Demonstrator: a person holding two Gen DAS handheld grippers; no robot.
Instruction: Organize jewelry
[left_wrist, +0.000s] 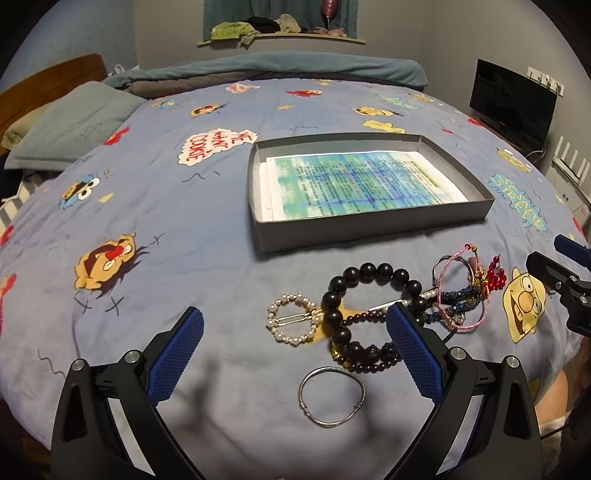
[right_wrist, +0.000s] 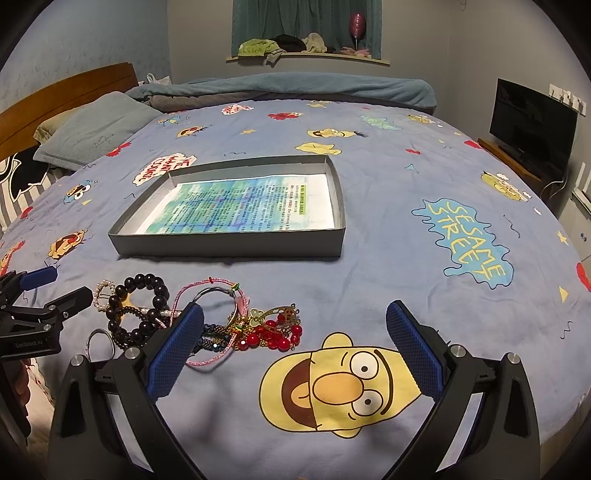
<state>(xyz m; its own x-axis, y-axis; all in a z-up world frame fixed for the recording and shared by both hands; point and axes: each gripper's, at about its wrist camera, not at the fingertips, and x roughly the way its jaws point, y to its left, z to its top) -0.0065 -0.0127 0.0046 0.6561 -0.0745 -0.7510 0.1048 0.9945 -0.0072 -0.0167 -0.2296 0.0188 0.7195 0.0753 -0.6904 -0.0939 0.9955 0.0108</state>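
Step in hand, as I judge it: first pick. My left gripper (left_wrist: 295, 343) and right gripper (right_wrist: 295, 336) both stand spread, holding nothing. The jewelry pile (left_wrist: 388, 306) lies mid-frame, below the empty grey box (left_wrist: 369, 236). Next: straddle one piece, probably the silver bangle (left_wrist: 331, 397), and close.

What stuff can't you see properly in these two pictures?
- Small dark bead bracelet: left wrist view, partly hidden behind the left gripper finger.
- Blue beaded bracelet: right wrist view, partly behind the right gripper finger.
- Printed sheet in the grey box: both views, its writing is too small to read.
- Tangled pile with red beads: where one piece ends and the next begins is unclear.
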